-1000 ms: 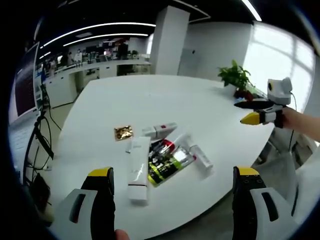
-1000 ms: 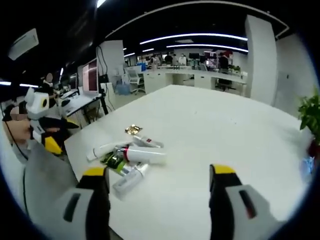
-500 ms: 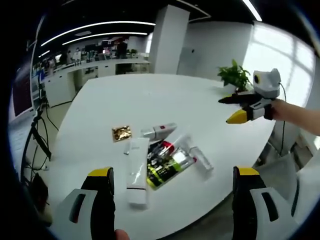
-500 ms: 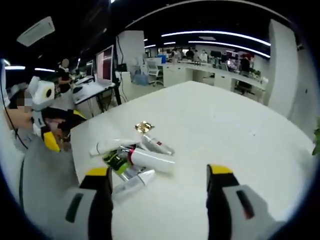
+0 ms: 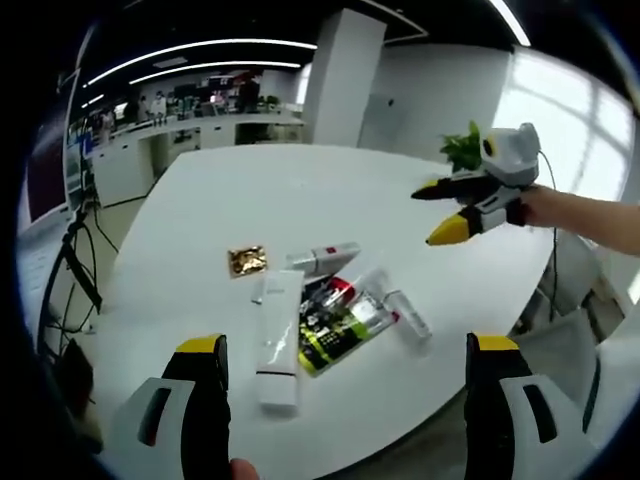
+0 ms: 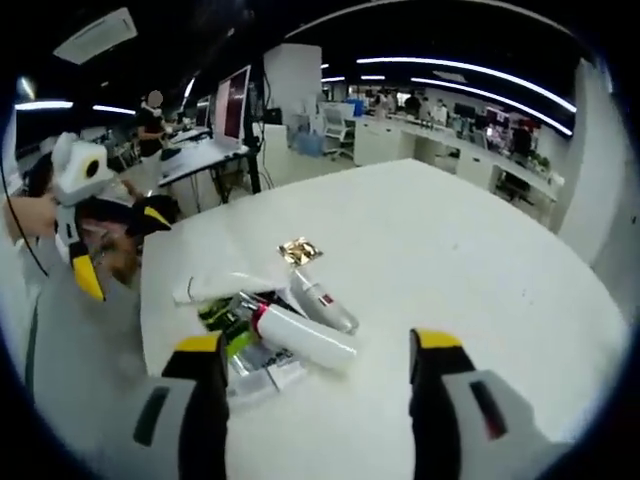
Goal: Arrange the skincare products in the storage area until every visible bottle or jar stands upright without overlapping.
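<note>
Several skincare tubes and bottles [image 5: 325, 315] lie flat, overlapping in a pile on the white desk [image 5: 300, 200], beside a gold sachet [image 5: 246, 260]. The left gripper [image 5: 345, 350] hovers nearest the pile, jaws apart and empty. The right gripper [image 5: 440, 210] hangs above the desk's far side, jaws spread.

The setting was a large open-plan office. A broad white table [image 5: 300, 190] stood under long ceiling strip lights [image 5: 200, 60]. Behind it were rows of desks [image 6: 440, 150] with monitors [image 6: 238, 105], a white pillar [image 5: 340, 75], a potted plant [image 5: 462, 150] and bright windows [image 5: 570, 110].
</note>
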A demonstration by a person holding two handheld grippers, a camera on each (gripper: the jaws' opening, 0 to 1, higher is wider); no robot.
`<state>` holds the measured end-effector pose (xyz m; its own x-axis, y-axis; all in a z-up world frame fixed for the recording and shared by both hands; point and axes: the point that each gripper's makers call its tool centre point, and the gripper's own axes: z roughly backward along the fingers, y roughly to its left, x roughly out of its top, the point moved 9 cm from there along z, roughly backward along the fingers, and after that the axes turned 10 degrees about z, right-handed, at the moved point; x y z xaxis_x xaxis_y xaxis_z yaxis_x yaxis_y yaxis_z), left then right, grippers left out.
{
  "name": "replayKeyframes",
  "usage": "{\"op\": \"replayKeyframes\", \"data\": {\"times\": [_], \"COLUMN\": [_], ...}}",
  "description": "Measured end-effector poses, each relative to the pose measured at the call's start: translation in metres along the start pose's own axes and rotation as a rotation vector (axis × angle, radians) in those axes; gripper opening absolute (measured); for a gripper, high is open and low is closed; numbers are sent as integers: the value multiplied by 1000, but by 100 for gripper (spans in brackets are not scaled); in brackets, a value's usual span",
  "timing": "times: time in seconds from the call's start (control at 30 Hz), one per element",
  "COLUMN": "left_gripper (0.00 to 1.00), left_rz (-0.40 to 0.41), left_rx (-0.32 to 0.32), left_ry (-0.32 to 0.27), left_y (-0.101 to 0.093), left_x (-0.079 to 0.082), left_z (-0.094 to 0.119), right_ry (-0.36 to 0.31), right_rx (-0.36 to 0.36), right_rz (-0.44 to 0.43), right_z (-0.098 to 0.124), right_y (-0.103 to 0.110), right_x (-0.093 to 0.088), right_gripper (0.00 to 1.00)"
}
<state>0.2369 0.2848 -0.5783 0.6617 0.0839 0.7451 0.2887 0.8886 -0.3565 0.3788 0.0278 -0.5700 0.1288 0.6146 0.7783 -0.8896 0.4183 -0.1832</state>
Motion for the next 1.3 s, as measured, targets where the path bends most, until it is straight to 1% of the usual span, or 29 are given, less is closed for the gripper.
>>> {"op": "replayKeyframes", "data": {"times": [0.13, 0.4, 0.6, 0.63, 0.73, 0.9, 1.03, 1.1, 1.2, 1.3], "left_gripper": [97, 97, 97, 97, 97, 97, 97, 97, 97, 97], "left_rz": [4, 16, 23, 23, 23, 25, 26, 26, 29, 30], "left_rx": [3, 15, 14, 14, 12, 9, 9, 10, 10, 8], "left_ry": [2, 14, 21, 23, 26, 28, 30, 32, 33, 34], "left_y": [2, 5, 6, 6, 6, 8, 9, 10, 11, 11], "left_x": [-2, -7, -9, -9, -9, -9, -9, -10, -10, -11], "left_z": [-1, -3, -4, -4, -6, -8, -8, -9, -9, -10], "right_ry": [20, 49, 87, 96, 124, 155, 195, 211, 217, 238], "right_rx": [42, 108, 189, 204, 231, 276, 318, 333, 362, 396], "right_rz": [52, 118, 233, 252, 269, 322, 382, 412, 436, 486], "right_z": [-10, -30, -46, -50, -60, -71, -81, -87, -94, -103], "right_y": [2, 2, 7, 8, 8, 10, 11, 13, 16, 18], "right_x": [4, 9, 12, 11, 9, 9, 6, 6, 6, 5], "right_gripper": [74, 71, 66, 65, 63, 60, 58, 58, 57, 55]}}
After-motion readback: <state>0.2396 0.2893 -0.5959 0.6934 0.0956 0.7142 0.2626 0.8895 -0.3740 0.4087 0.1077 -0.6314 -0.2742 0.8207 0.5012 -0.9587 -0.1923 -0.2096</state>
